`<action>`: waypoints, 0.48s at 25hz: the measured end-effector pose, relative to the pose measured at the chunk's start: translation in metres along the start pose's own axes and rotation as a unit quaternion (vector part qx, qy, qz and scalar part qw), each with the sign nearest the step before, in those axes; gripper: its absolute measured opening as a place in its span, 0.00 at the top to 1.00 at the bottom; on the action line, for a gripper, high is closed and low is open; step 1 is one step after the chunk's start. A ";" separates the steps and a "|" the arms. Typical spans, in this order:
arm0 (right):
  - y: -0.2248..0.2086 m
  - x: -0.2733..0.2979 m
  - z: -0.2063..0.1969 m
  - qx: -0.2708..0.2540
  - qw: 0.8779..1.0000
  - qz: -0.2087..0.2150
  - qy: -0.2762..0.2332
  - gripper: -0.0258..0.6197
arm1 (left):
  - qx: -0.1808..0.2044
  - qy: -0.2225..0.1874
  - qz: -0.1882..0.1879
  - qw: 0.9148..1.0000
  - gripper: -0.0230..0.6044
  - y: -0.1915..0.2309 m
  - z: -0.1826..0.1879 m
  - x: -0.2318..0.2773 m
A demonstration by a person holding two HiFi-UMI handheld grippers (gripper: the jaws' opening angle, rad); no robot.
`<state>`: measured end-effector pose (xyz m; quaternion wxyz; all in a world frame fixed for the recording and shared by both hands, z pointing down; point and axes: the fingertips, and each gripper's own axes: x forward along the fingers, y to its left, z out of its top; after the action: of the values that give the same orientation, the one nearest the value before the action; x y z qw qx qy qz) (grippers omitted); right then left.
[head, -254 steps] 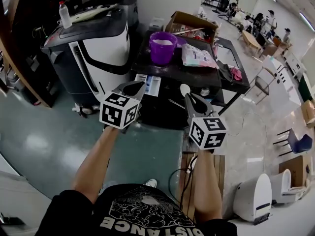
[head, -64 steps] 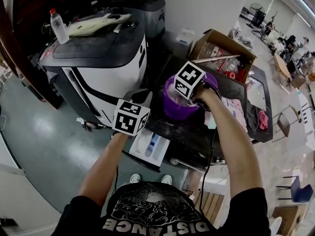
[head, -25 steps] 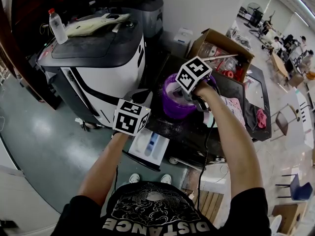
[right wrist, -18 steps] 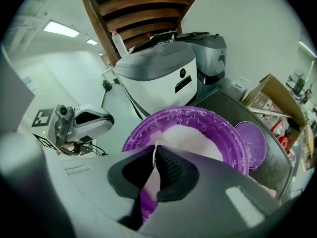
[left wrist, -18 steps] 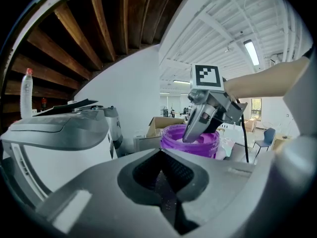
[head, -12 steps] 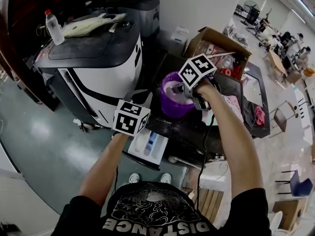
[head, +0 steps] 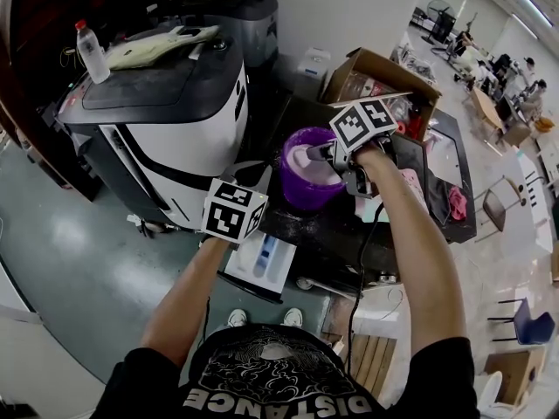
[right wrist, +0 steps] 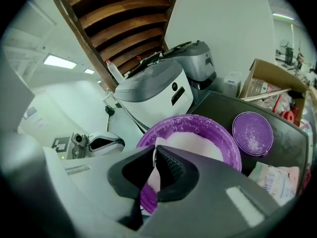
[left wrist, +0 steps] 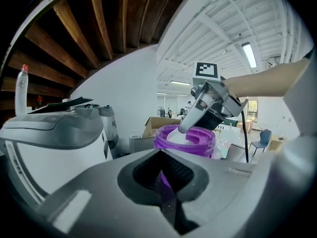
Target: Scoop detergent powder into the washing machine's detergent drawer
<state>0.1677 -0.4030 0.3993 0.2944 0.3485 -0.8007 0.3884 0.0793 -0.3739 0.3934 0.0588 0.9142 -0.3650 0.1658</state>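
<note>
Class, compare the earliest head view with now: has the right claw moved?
Yes. The right claw has gone forward, away from the person, to the purple tub; its scoop now dips into the powder.

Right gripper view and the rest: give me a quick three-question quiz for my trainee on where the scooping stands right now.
1. True or false: the lid sits on top of the purple tub.
2. What is clamped in the right gripper? A: a plastic bottle. B: the white scoop. C: a pink cloth.
3. Fill in: the jaws of the left gripper are ___, with nothing between them.

Key: 1 false, the lid lies on the dark table beside the open tub. 2 B. 3 shut.
</note>
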 end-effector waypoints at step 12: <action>0.004 -0.023 0.017 0.091 0.987 0.060 -0.120 0.91 | 0.003 -0.004 -0.014 1.000 0.95 -0.010 0.005 0.005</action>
<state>0.1742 -0.4078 0.3713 0.1392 0.3691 -0.8109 0.4322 0.0910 -0.3706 0.3907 0.0565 0.9200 -0.3522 0.1623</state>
